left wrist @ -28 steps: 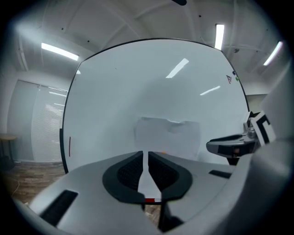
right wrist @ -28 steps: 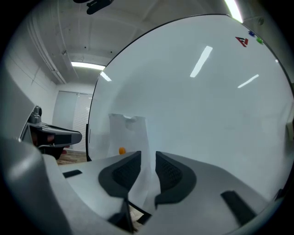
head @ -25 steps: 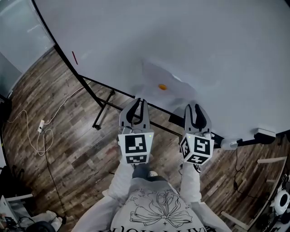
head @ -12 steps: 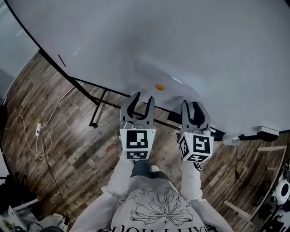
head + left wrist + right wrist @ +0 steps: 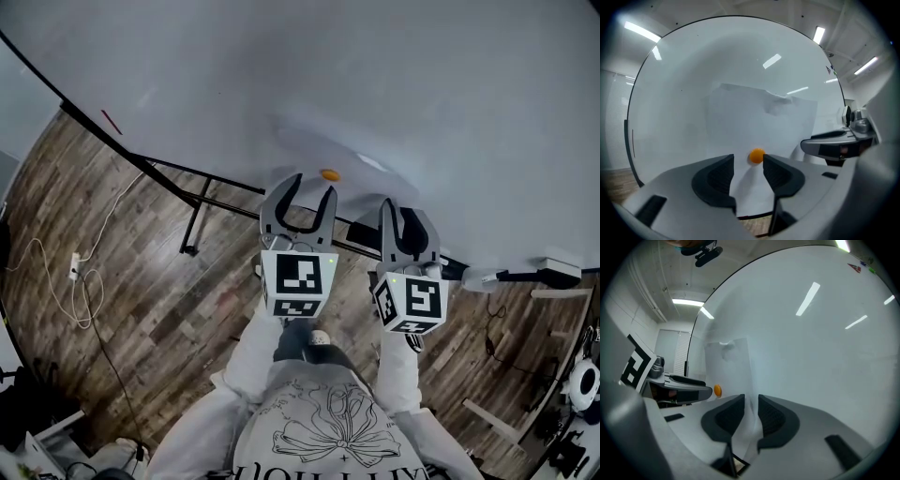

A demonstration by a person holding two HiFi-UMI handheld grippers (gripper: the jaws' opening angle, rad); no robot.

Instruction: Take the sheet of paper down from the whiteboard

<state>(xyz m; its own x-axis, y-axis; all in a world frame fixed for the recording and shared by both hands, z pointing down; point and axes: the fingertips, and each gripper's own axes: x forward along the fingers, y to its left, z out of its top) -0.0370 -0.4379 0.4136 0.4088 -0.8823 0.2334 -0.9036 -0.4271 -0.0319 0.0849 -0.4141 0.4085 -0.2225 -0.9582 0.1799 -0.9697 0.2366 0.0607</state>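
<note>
- While the sheet of paper (image 5: 754,117) hangs flat on the whiteboard (image 5: 394,75), pinned by one orange magnet (image 5: 757,155) near its lower middle, you are at the grasp stage; nothing has come off yet.
- Left gripper (image 5: 747,163): jaws spread wide and opening, with nothing between the pads. In the left gripper view the magnet sits just beyond the tips, toward 1 o'clock of the gap. I cannot tell whether the tips touch the board.
- Right gripper (image 5: 750,401): at 3 o'clock of the left one in the head view. Its jaws are closing with the sheet's right edge standing between them; a gap shows on either side of the paper, so I read it as not yet pinched.
- Step in hand, by my reading: secure the sheet's edge with the right gripper, and line the left gripper up on the magnet.
- Next move calls for: finish closing the right jaws on the paper edge, low on the sheet. Bring the left tips forward so the magnet lies squarely between them, then close.
- Caution: the magnet is small and rounded and may slip out of the pads. If it comes free before the right grip is firm, the sheet will likely drop toward the wood floor (image 5: 141,291).
</note>
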